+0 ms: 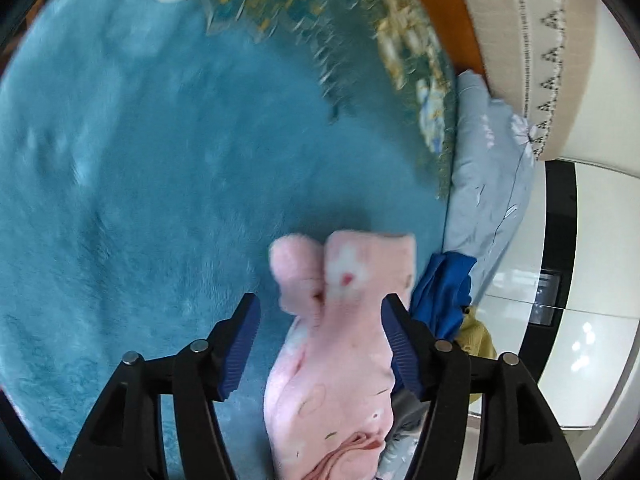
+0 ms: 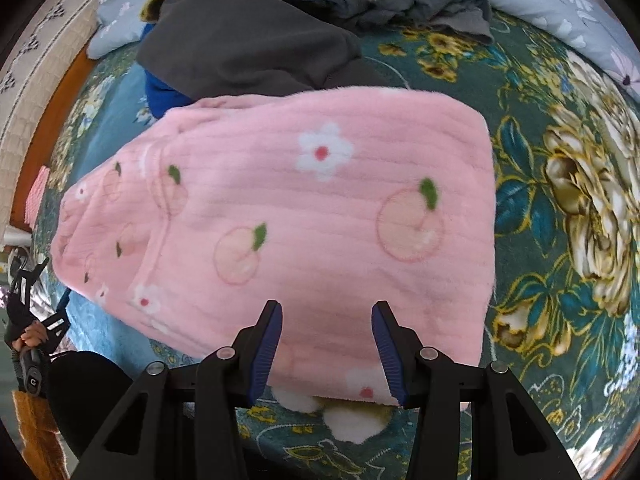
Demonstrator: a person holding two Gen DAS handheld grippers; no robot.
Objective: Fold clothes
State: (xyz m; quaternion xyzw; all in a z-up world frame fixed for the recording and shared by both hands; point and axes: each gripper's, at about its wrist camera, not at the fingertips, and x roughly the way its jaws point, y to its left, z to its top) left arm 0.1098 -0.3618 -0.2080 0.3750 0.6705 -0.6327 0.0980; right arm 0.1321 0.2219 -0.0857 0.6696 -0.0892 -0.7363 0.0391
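Observation:
A pink fleece garment (image 2: 304, 216) printed with peaches and white flowers lies folded on the bed. My right gripper (image 2: 326, 346) points steeply down over its near edge. The fabric runs flat between the blue pads (image 2: 266, 344) with no pinched ridge, so the jaws stand open. In the left wrist view a narrow end of the same pink garment (image 1: 340, 320) lies between my left gripper's (image 1: 320, 332) fingers. It rests against the right pad (image 1: 396, 344); the left pad stands well apart from it. This view is motion-blurred. The left gripper and a hand (image 2: 28, 320) show at the right view's far left edge.
The bed has a teal plush blanket (image 1: 140, 180) and a green floral cover (image 2: 560, 200). A pile of grey, blue, yellow and cream clothes (image 2: 260, 36) sits beyond the pink garment. A pale blue pillow (image 1: 488, 168) and a wooden bed edge (image 1: 444, 4) lie to the right.

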